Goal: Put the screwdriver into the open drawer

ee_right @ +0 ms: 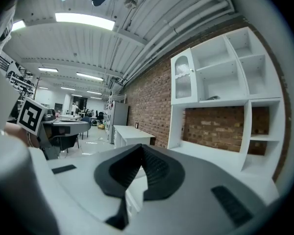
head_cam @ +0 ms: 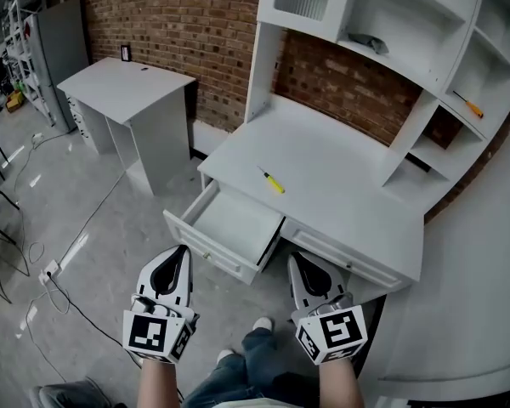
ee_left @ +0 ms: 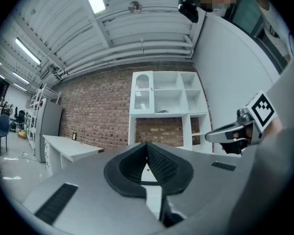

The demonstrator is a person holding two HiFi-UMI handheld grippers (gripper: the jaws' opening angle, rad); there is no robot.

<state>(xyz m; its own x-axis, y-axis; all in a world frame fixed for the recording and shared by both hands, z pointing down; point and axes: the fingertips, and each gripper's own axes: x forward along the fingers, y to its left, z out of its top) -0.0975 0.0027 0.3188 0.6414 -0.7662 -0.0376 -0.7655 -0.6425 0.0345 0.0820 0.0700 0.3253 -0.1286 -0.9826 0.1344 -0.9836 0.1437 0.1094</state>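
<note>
A yellow-handled screwdriver lies on the white desk top, just behind the open left drawer, which has nothing in it. My left gripper hangs in front of the drawer's front panel, with its jaws together and nothing held. My right gripper sits before the closed right drawer, also shut and holding nothing. In the left gripper view the left gripper points level at the desk and hutch. The right gripper in its own view looks along the desk edge toward the brick wall.
The white hutch holds a second screwdriver on a right shelf and a grey object higher up. A separate white table stands back left. Cables and a power strip lie on the floor at left.
</note>
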